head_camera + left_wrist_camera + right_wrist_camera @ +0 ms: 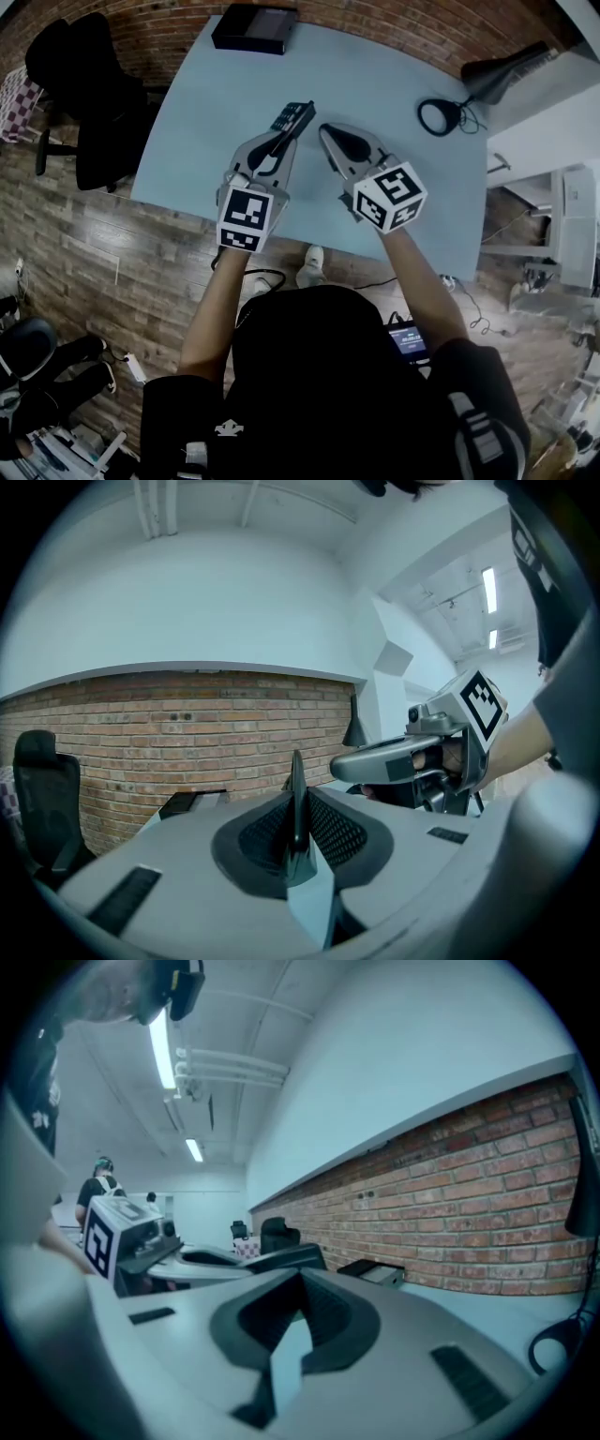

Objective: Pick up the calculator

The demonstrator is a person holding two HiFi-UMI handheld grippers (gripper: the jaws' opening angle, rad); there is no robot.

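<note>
The calculator (293, 116) is a thin dark slab held over the pale blue table (187, 122). My left gripper (284, 134) is shut on its near end. In the left gripper view the calculator (296, 799) stands edge-on, clamped between the two dark ribbed pads of that gripper (297, 844). My right gripper (326, 131) hovers just to the right of it with its jaws together and nothing between them. In the right gripper view its own tips (300, 1283) meet, and the calculator (281, 1258) shows to the left beyond them.
A black box (255, 28) lies at the table's far edge by the brick wall. A black desk lamp (502, 70) and its coiled cable (441, 117) occupy the far right corner. A black office chair (94, 94) stands left of the table.
</note>
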